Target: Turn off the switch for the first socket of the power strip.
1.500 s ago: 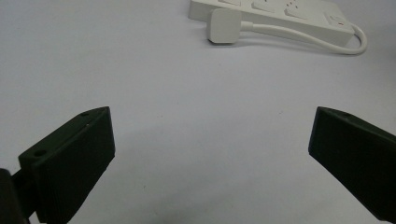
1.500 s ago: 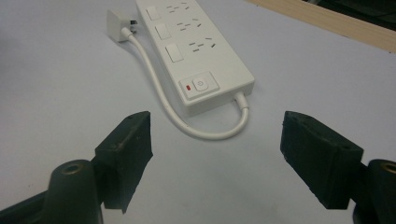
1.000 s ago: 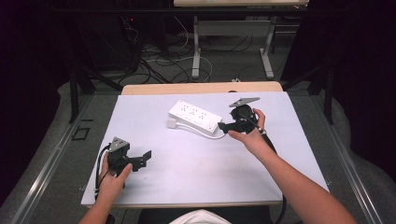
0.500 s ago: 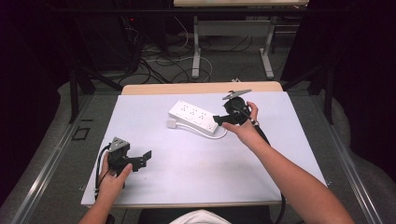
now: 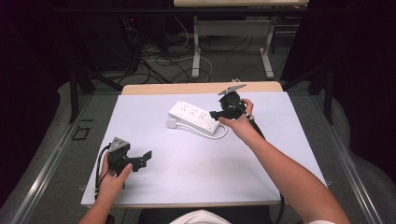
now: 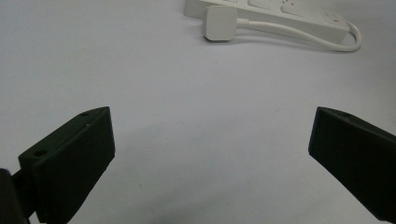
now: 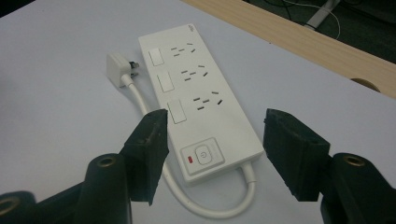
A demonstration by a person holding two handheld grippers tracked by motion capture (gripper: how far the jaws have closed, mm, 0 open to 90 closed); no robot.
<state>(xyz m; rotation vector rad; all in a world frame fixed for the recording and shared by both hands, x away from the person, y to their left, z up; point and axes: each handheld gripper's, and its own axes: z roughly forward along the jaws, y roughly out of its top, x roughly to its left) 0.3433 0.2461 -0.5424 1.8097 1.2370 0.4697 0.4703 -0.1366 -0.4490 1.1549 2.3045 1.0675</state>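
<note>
**High view: right gripper at the power strip's switch end**

High view, left to right: the left gripper (image 5: 145,158) rests at the table's (image 5: 299,140) seven o'clock, jaws wide apart and empty. The power strip (image 5: 194,115) lies near twelve o'clock, plug (image 5: 171,123) at its left end. The right gripper (image 5: 215,114), at the strip's three o'clock, has been narrowing its half-open jaws, which straddle the switch end without touching.

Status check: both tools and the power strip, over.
Right tool open, jaws just been closing, over switch end of power strip, no contact. Left tool open, nothing between jaws. Strip's cord loops under right tool.
</note>
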